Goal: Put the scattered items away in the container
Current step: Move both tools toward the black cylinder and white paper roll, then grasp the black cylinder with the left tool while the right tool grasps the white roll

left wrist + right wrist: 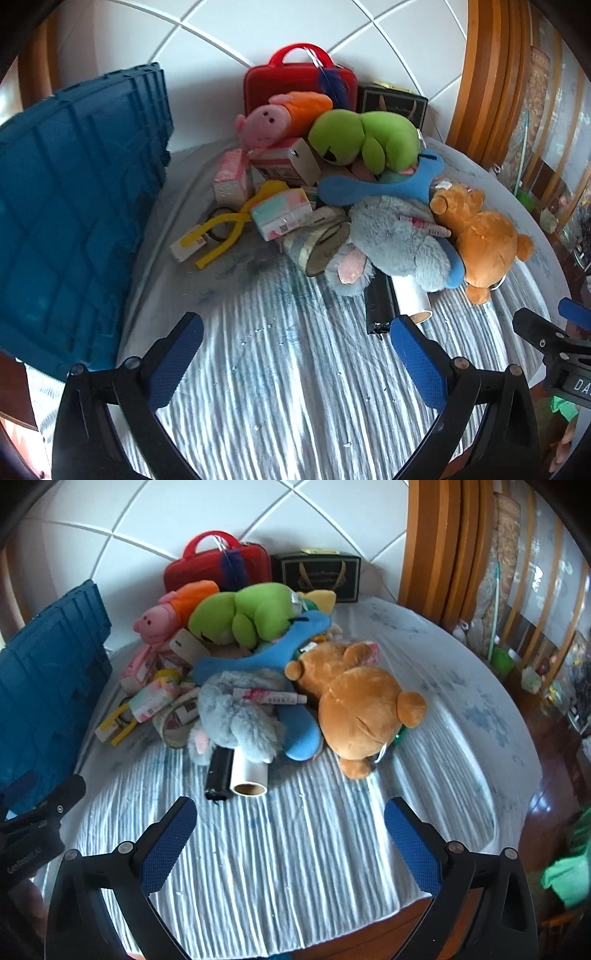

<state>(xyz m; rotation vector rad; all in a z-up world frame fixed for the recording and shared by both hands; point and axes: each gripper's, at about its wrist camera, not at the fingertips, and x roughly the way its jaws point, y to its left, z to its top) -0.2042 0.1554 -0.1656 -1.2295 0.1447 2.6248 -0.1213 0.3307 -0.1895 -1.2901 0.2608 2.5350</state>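
Tongs: you're holding left tongs [295, 350] and right tongs [290, 832] spread and empty over bare striped desk [295, 867], lining up on the toy pile. Brown plush bear [354, 701] is lying nearest the right tongs; blue crate [74, 206] is waiting left of the pile.

My two grippers hang side by side before a heap on the striped cloth-covered table [295, 867]. The ribbed blue plastic crate [66, 206] stands left of the heap; the brown plush bear [354, 701] lies at its right, the grey plush mouse [236, 716] beside it, the white cardboard tube [249, 771] nearest me.
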